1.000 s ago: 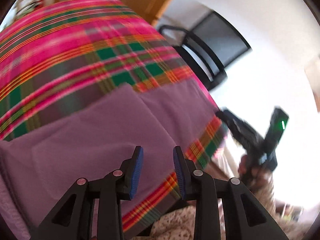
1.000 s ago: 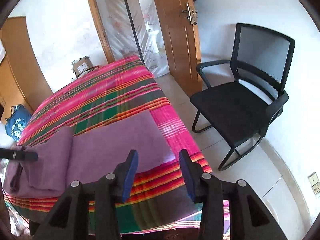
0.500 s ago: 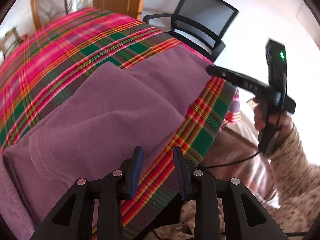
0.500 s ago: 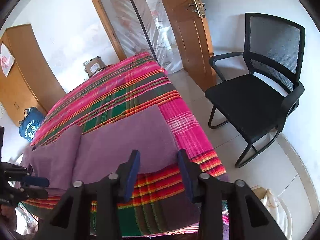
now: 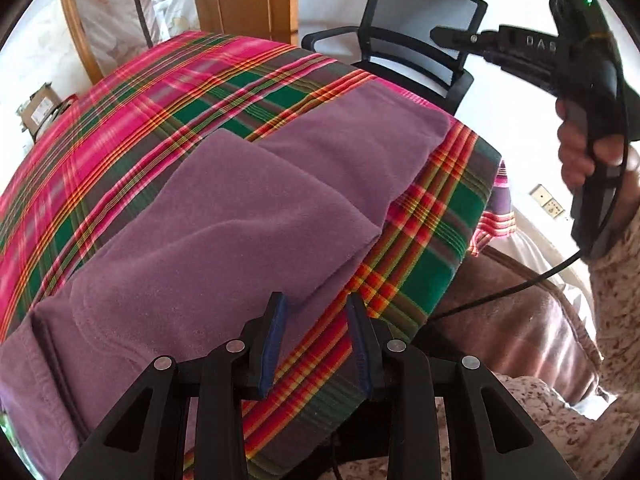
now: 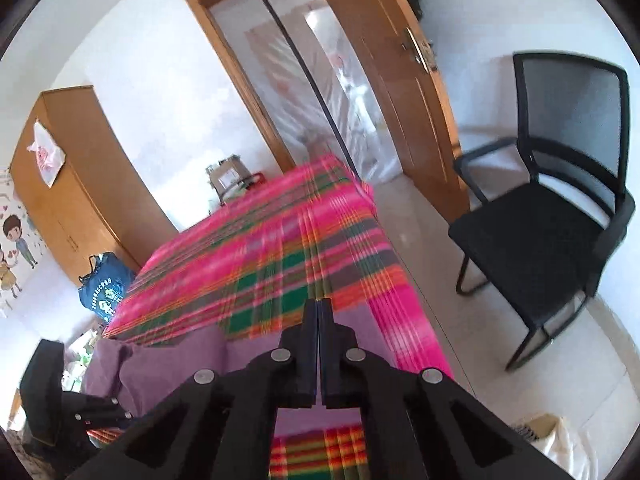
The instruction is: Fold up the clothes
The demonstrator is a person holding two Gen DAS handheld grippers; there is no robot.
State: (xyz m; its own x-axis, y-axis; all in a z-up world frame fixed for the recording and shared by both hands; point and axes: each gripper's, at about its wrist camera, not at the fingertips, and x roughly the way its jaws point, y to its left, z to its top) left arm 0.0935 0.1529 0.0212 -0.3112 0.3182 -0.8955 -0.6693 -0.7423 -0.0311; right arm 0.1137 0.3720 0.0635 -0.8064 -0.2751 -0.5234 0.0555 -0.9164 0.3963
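Observation:
A purple garment (image 5: 224,224) lies partly folded along the near edge of a table covered in a pink, green and red plaid cloth (image 5: 132,92). My left gripper (image 5: 316,320) is open and empty, just off the garment's near edge above the cloth. My right gripper (image 6: 318,320) is shut with nothing between its jaws, held above the table. It also shows in the left wrist view (image 5: 440,34), raised at the upper right. The garment shows low in the right wrist view (image 6: 168,364).
A black mesh office chair (image 6: 552,216) stands right of the table. A wooden door (image 6: 392,80) and a wardrobe (image 6: 76,184) are behind. A blue bag (image 6: 104,286) sits on the floor at left. A brown cushion (image 5: 516,320) lies by the table's near corner.
My right gripper has shut and risen away from the table. My left gripper has drawn back toward the garment's near edge and stays open.

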